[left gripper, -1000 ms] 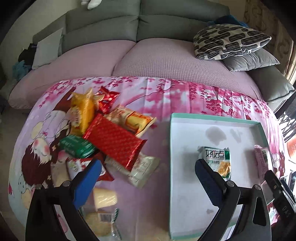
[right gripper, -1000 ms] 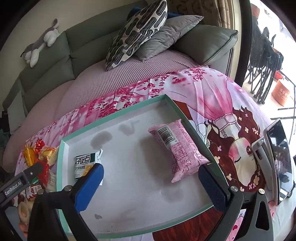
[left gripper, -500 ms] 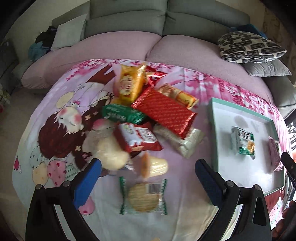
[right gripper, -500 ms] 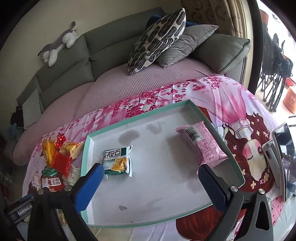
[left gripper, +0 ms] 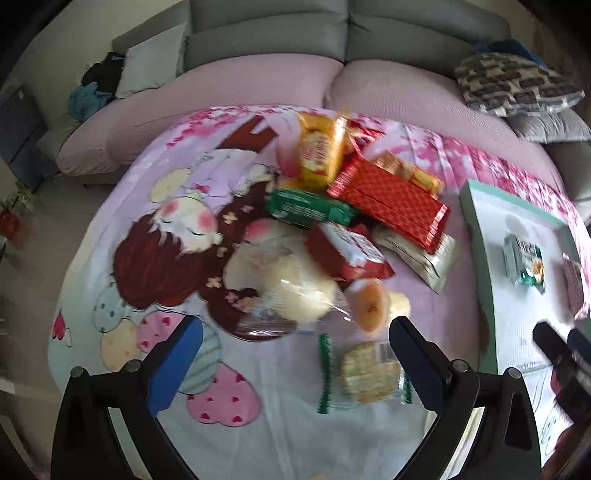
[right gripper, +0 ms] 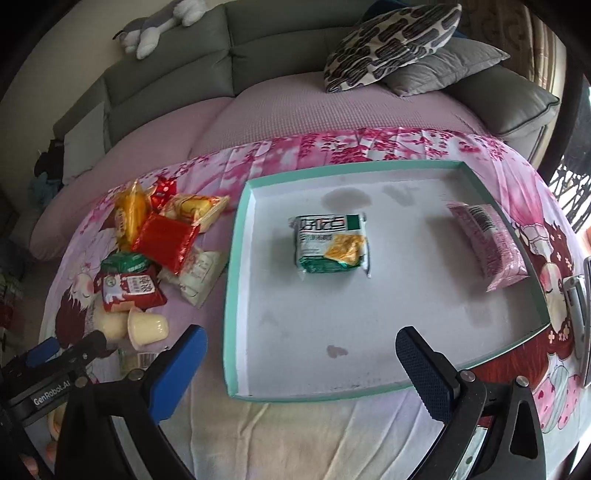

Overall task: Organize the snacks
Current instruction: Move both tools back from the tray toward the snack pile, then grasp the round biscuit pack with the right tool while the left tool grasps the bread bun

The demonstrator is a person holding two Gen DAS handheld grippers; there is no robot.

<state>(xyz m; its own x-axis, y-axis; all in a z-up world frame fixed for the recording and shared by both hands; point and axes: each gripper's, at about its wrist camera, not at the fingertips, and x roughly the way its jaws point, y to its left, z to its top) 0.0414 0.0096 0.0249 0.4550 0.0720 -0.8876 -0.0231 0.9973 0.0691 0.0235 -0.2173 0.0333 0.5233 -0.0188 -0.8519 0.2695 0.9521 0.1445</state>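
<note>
A pile of snacks lies on the pink printed cloth: a yellow packet (left gripper: 319,149), a red wafer pack (left gripper: 389,199), a green pack (left gripper: 308,208), a bread bun in clear wrap (left gripper: 291,284), a pudding cup (left gripper: 373,302) and a round cracker pack (left gripper: 364,371). My left gripper (left gripper: 295,356) is open and empty, just short of the pile. The teal-rimmed tray (right gripper: 236,258) holds a green-white cracker packet (right gripper: 332,243) and a pink packet (right gripper: 487,243). My right gripper (right gripper: 301,373) is open and empty over the tray's near edge.
A grey sofa with a patterned pillow (right gripper: 391,40) and a plush toy (right gripper: 155,26) runs behind the table. A phone on a stand (right gripper: 578,306) is at the right edge. The left gripper also shows in the right wrist view (right gripper: 70,350).
My left gripper has swung left from the tray to face the snack pile and come closer to it. My right gripper has pulled back and turned left. Both stay open.
</note>
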